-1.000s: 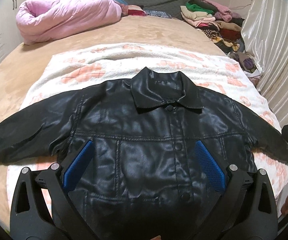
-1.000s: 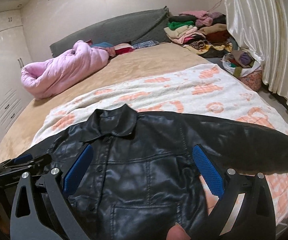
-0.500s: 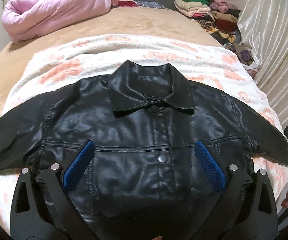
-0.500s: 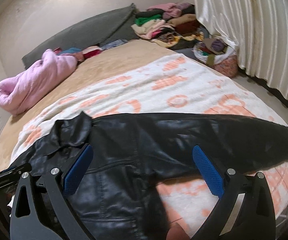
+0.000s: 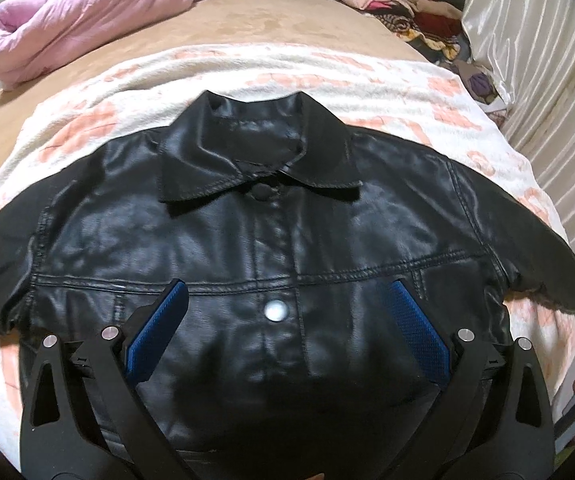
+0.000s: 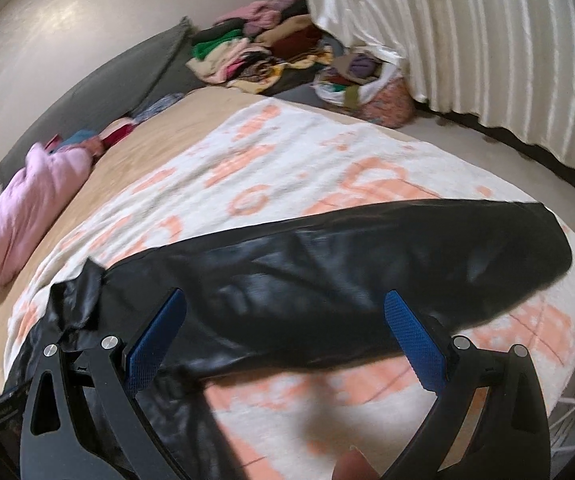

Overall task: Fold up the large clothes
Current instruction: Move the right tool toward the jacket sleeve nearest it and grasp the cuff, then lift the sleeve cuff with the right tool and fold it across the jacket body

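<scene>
Black angular left gripper (image 5: pixel 285 322), right gripper (image 6: pixel 285 330), blue textured fingers (image 5: pixel 155 330), silver round screws

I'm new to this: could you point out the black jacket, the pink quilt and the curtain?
black jacket (image 5: pixel 215 240): left wrist view, chest panel.
pink quilt (image 5: pixel 87 12): left wrist view, its bunched middle.
curtain (image 6: pixel 487 52): right wrist view, pleated folds.

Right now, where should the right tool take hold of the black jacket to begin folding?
Grip the cuff of the jacket's outstretched sleeve, coming from the bed's right edge: it lies flat, free-ended, just beyond the open right tool.
</scene>
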Action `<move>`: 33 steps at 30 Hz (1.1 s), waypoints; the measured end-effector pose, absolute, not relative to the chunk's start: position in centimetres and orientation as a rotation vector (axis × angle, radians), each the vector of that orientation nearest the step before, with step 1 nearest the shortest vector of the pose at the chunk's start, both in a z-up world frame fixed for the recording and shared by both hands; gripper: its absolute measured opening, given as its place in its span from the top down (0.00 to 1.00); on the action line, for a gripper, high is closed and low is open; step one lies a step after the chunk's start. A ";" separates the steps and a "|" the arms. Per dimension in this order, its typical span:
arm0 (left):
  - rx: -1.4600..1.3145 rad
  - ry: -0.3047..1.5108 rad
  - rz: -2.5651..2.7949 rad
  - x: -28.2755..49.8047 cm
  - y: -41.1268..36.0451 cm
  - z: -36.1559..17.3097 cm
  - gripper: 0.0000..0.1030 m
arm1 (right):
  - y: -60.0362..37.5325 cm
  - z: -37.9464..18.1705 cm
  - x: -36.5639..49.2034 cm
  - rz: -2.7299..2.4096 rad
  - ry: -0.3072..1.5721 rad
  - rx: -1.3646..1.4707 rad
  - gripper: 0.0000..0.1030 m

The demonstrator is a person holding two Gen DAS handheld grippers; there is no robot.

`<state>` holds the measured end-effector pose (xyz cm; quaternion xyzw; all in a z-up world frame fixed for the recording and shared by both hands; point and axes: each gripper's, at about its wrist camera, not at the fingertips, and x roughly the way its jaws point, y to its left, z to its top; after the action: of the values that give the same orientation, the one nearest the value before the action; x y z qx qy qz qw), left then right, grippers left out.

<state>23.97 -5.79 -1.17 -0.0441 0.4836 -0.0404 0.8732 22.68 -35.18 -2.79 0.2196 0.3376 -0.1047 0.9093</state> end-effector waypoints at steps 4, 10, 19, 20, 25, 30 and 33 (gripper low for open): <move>-0.072 1.019 -0.095 24.0 -6.9 -1.6 0.09 | -37.4 -3.9 22.4 -0.273 0.699 0.493 0.04; -0.062 1.024 -0.113 24.3 -8.2 -2.2 0.09 | -41.0 -6.0 21.6 -0.361 0.702 0.610 0.04; -0.049 1.029 -0.139 25.4 -10.4 -3.1 0.09 | -45.7 -9.4 20.7 -0.471 0.715 0.774 0.04; -0.049 1.031 -0.144 25.6 -10.8 -3.3 0.09 | -46.1 -9.7 20.7 -0.475 0.711 0.782 0.04; -0.049 1.038 -0.158 26.4 -12.1 -3.8 0.09 | -47.2 -9.8 19.7 -0.517 0.682 0.835 0.04; -0.033 1.041 -0.169 26.5 -12.8 -4.2 0.09 | -48.8 -10.4 17.6 -0.595 0.634 0.912 0.04; -0.025 1.047 -0.168 26.7 -13.1 -4.5 0.09 | -49.9 -12.4 18.1 -0.553 0.654 0.992 0.04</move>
<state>26.66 -13.14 -4.54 -0.0117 0.4994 -0.0802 0.8625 18.11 -49.94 -12.38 0.4611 0.3041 -0.2572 0.7930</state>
